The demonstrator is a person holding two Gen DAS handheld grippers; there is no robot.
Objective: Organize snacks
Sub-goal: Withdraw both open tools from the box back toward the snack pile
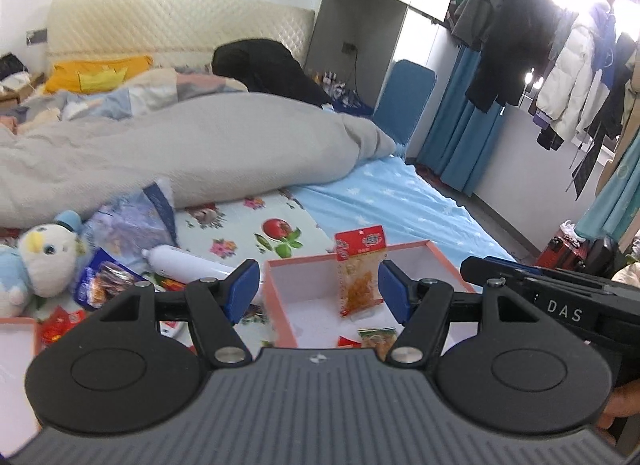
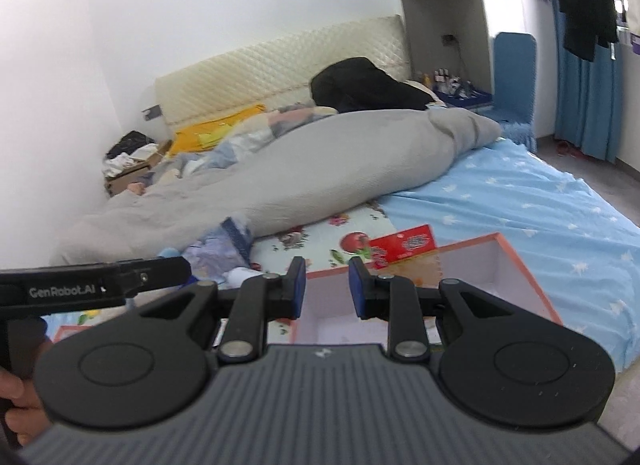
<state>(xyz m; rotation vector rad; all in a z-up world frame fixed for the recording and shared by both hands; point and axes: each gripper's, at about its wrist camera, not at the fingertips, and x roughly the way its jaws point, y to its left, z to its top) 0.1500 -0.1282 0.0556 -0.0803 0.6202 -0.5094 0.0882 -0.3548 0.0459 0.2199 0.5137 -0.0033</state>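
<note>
Pink-rimmed white cardboard box (image 1: 400,251) collects snacks: beyond the wide, empty left gripper (image 1: 318,289) a red-topped clear snack packet (image 1: 358,269) leans inside; right gripper (image 2: 327,287) narrow, empty

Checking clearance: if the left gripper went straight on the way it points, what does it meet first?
Probably the snack packet standing against the far wall of the pink-rimmed box; it sits just ahead of the left gripper's open, empty jaws. Depth is unclear.

The right gripper (image 2: 327,287), fingers (image 2: 298,285) slightly parted and empty, hovers over a pink-rimmed box (image 2: 532,265).
</note>
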